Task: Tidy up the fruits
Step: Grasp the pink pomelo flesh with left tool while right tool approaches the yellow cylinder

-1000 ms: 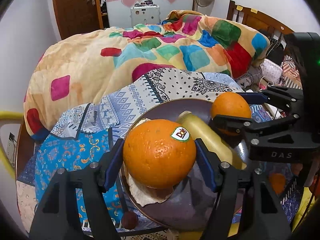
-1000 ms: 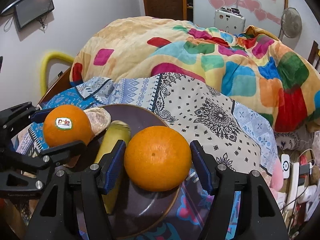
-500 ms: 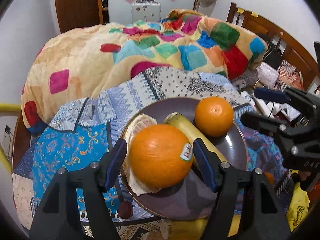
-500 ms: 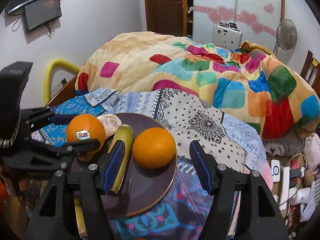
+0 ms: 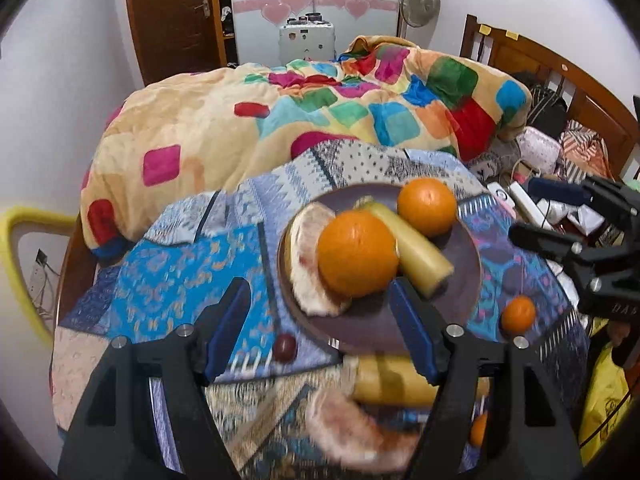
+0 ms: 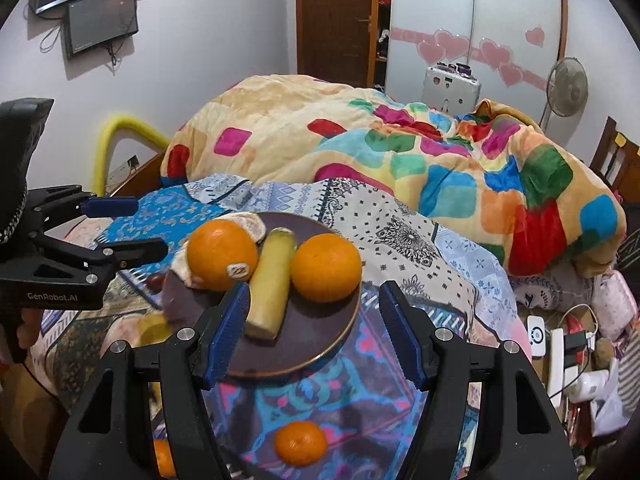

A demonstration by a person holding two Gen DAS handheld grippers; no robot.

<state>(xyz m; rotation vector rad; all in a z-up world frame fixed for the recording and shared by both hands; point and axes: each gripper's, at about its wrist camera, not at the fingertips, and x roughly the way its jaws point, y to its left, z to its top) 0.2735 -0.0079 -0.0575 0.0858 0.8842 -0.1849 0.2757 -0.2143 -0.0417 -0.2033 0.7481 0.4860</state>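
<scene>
A dark brown plate point(image 5: 466, 264) point(image 6: 320, 344) lies on the patterned bed cover. It holds two oranges, one with a sticker point(image 5: 356, 254) point(image 6: 222, 255) and one plain point(image 5: 427, 207) point(image 6: 326, 268), a banana point(image 5: 412, 254) point(image 6: 272, 284) between them and a peeled pomelo piece point(image 5: 306, 264) point(image 6: 250, 224). My left gripper point(image 5: 320, 328) point(image 6: 120, 228) is open and empty, drawn back from the plate. My right gripper point(image 6: 314, 332) point(image 5: 560, 216) is open and empty, near the plate's front edge.
A small tangerine point(image 5: 518, 314) point(image 6: 300, 442) lies on the cover off the plate. A dark red fruit point(image 5: 285, 347), a second banana point(image 5: 392, 380) and another pomelo piece point(image 5: 360, 432) lie near the left gripper. A colourful blanket point(image 5: 320, 112) is heaped behind. Clutter lies at the right point(image 6: 568, 344).
Both grippers opened, let go of their oranges onto the plate, and drew back and up from it.
</scene>
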